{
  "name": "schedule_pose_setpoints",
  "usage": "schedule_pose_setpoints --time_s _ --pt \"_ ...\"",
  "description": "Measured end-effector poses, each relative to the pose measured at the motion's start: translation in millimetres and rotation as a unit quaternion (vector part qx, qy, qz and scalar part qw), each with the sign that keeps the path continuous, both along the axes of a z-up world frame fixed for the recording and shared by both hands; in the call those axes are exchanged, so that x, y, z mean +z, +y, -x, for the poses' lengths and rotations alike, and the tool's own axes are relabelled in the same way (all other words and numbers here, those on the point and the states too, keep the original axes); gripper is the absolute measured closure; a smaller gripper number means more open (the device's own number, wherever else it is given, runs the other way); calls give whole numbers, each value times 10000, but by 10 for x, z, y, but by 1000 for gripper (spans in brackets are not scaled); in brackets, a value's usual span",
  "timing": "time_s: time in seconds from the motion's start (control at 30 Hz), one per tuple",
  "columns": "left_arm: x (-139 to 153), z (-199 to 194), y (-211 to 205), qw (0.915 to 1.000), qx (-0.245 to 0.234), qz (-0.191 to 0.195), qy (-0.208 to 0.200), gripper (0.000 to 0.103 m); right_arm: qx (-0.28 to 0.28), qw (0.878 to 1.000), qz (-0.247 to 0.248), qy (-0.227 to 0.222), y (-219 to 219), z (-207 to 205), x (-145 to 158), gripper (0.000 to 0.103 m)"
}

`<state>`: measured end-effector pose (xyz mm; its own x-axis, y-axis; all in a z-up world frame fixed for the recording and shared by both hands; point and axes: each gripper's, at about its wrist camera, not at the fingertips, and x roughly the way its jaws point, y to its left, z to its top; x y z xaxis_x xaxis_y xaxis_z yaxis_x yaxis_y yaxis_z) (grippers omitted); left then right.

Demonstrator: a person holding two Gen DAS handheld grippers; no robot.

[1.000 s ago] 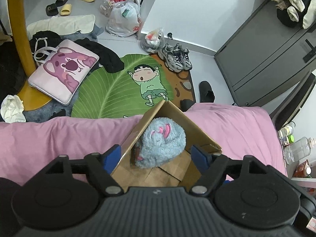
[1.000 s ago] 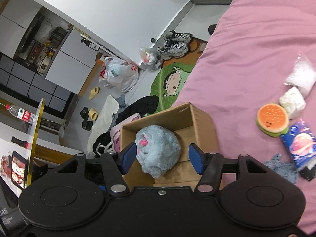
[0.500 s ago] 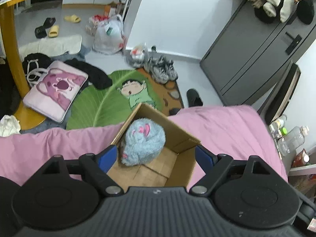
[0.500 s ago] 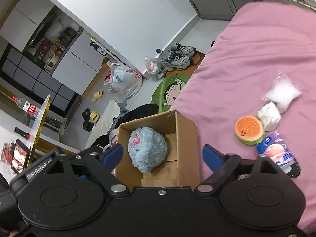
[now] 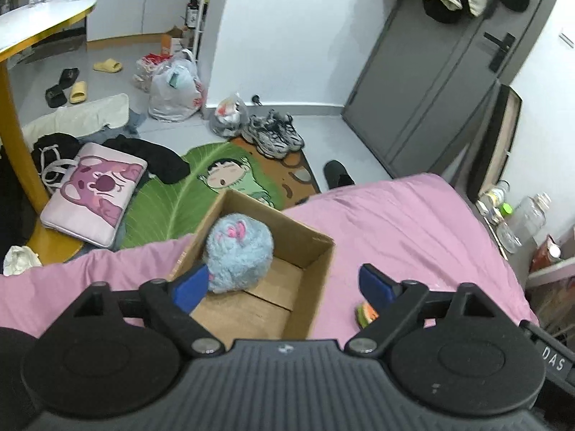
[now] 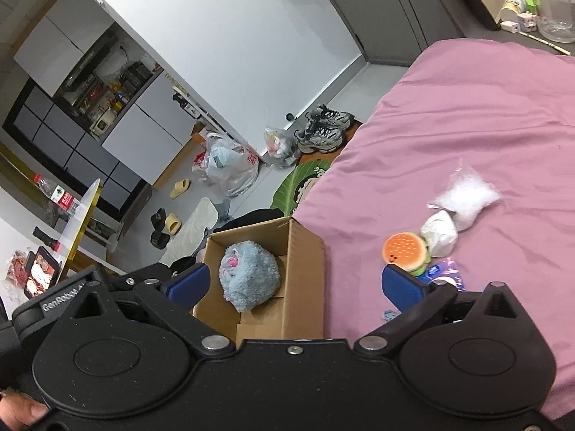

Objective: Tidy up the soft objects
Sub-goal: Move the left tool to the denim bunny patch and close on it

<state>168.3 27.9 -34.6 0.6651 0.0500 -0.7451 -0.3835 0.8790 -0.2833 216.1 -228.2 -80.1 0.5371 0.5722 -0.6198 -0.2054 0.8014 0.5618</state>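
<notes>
The cardboard box [image 6: 284,273] stands open at the top; the blue plush toy [image 6: 249,280] fills its far left part, and the near right floor is bare. Right of it lies open pink bed [image 6: 485,136], then the burger toy [image 6: 404,251] cluster.

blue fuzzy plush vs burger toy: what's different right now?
The round blue fuzzy plush sits inside the open cardboard box; the orange burger-shaped soft toy lies outside it on the pink bedsheet. The plush is shaggy and looks larger; the burger looks smoother and flatter. Neither is held by any tongs.
</notes>
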Motion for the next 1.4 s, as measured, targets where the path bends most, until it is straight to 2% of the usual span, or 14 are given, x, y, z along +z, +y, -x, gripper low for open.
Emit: schedule_pose_setpoints --time_s 0.17,0.43,0.77,0.93,1.03,1.4 --pt "87 56 -143 9999 -26 -156 -17 2 -95 9999 -26 -43 -200 80 -4 0" --pt "75 103 -411 9991 -254 -335 65 2 -278 9996 -62 -2 -524 193 -81 0" --pt "26 147 -710 9976 -535 -385 215 2 -365 9993 -3 63 -766 255 -144 0" --pt "-2 132 -863 9969 -610 -416 258 2 -479 9983 173 272 -863 227 -283 0" --pt "-70 107 -932 9966 -658 -372 331 2 -520 9975 -36 483 -928 180 -407 0" --pt "-338 32 -1115 9959 -682 -355 484 5 -612 9949 -277 757 -992 18 -639 2"
